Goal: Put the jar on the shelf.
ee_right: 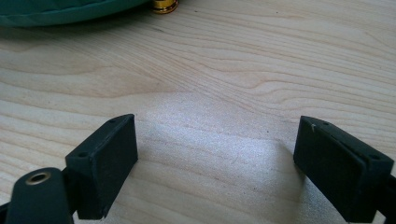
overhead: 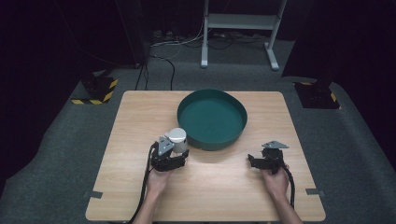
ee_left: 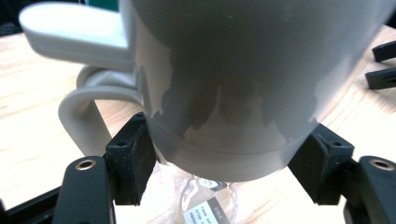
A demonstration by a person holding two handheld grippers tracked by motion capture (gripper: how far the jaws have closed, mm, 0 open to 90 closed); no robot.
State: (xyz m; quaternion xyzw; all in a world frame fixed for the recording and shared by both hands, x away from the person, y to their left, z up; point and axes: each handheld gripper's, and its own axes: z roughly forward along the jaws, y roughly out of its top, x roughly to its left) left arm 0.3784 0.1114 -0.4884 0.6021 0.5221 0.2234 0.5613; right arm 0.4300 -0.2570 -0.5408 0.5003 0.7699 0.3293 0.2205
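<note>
Left gripper (ee_left: 224,179): pads pinching white mug (ee_left: 243,84) low at base, mug standing near table (overhead: 140,121) centre, just beside green tray (overhead: 212,116) near wall.
Handle (ee_left: 81,116) projecting sideways.
Risk: low grip, tall body tipping or slipping on lift; mug striking tray wall.
Right gripper (ee_right: 215,163): jaws spread, holding nothing, resting toward table's right front edge.

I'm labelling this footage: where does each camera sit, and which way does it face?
High view: above the person's side, looking forward and down at the wooden table and green tray; both forearms show.
Left gripper view: on the left hand-held gripper, jaws clamping a white mug.
Right gripper view: on the right hand-held gripper, jaws open over bare wood.
High and left views share the mug.
</note>
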